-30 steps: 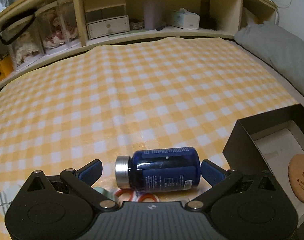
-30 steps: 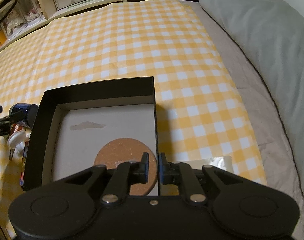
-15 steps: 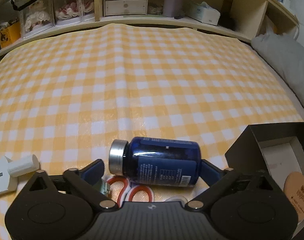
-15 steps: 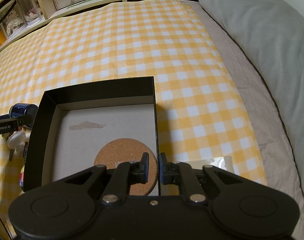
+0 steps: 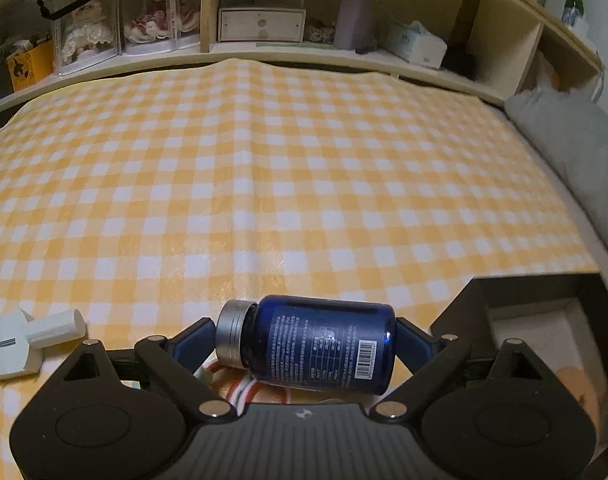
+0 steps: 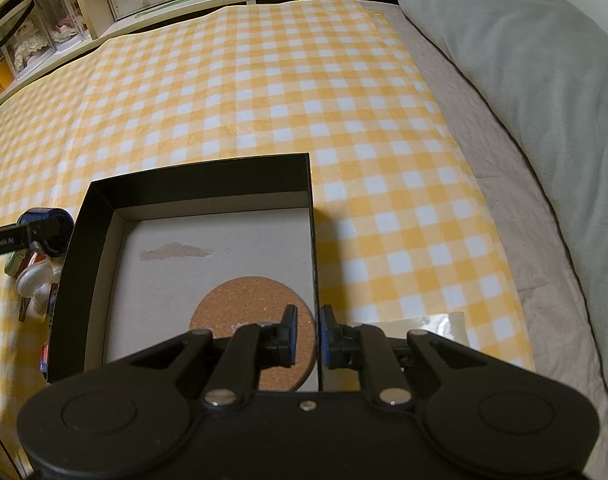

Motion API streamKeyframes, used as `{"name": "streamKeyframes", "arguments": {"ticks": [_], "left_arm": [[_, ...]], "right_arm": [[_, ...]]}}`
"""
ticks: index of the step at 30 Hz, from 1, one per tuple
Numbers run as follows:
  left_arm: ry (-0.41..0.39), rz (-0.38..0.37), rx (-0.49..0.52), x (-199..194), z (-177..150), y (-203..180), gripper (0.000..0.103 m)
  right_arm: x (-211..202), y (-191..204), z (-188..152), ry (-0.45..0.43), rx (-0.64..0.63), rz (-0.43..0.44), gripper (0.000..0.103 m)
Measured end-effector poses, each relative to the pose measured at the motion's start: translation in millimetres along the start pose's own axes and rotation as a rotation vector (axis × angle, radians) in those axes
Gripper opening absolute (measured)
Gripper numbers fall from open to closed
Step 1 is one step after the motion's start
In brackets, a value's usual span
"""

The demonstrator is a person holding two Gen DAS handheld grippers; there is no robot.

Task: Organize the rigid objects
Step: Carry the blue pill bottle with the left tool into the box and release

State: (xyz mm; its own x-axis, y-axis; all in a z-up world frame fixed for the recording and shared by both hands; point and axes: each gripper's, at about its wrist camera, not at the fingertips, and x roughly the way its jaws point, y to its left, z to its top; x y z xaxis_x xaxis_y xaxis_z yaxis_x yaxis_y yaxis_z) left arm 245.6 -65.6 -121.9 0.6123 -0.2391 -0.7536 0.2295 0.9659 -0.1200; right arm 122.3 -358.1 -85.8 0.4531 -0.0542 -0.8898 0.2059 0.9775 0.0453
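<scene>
While the right gripper (image 6: 306,334) pinches the black box's (image 6: 199,178) right wall, checked cloth (image 5: 263,184) beyond lies free. Left gripper (image 5: 304,340), jaws wide and just narrowed, clamps the blue bottle (image 5: 320,350) sideways, silver cap left, beside the box.

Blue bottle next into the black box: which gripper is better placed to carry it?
Left. The left gripper has the blue bottle lying sideways between its jaws, which have just been closing. The right gripper is shut on the wall of the black box, seemingly steadying it.
</scene>
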Motion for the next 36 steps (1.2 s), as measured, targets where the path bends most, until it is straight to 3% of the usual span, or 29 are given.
{"name": "streamKeyframes", "arguments": {"ticks": [7,12,20,25,30,36], "left_arm": [[0.007,-0.044,-0.049,-20,10,-14,0.093],[-0.036,-0.09,-0.079,-48,19,-32,0.093],[-0.017,-0.252,-0.116,-74,19,-89,0.093],[0.039,-0.301,-0.149,-53,15,-136,0.093],[0.11,-0.268,-0.178,-17,7,-166,0.093],[0.149,-0.23,-0.237,22,-2,-170,0.093]], "right_arm": [[0,-1,0,0.0,0.0,-0.004,0.008],[1,-2,1,0.0,-0.002,-0.003,0.008],[1,-2,1,0.002,-0.002,0.0,0.008],[0,-3,1,0.002,-0.004,0.002,0.008],[0,-5,0,0.004,-0.004,0.01,0.008],[1,-6,0,0.008,-0.001,0.02,0.008]]}}
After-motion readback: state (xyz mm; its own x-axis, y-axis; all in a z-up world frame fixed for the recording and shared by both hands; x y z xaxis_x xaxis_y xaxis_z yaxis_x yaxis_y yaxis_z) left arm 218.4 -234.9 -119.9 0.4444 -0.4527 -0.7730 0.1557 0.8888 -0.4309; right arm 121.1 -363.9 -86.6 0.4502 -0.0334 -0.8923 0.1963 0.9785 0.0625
